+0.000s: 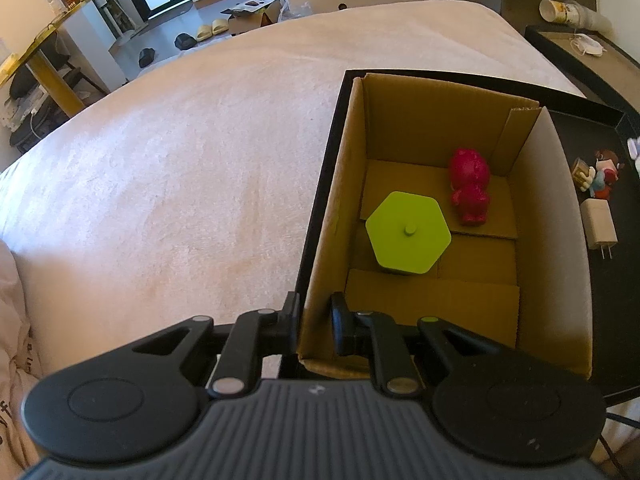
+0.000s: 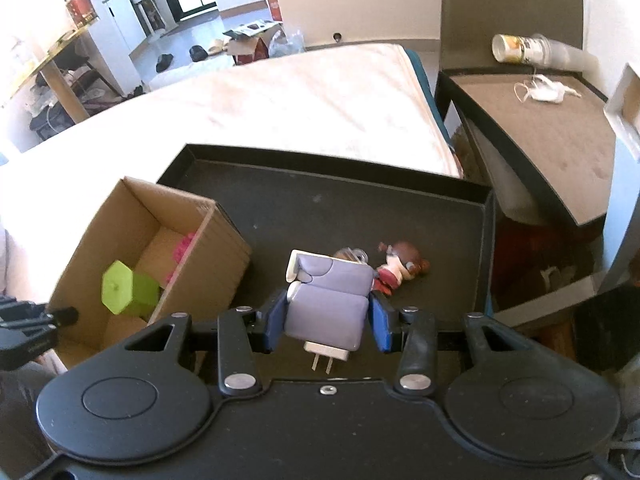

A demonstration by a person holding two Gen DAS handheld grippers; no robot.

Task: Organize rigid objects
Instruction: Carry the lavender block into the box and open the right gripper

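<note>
Charger [image 2: 326, 312] pale lilac, prongs toward camera, between right tongs [image 2: 329, 318].

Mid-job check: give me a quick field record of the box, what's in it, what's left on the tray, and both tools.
box: cardboard box, open top, standing in black tray
in box: green hexagonal piece; red figure
on tray: charger; doll figurine, lying down
left tool: straddles near box wall, appears clamped on it
right tool: fingers either side of charger, contact unclear
</note>
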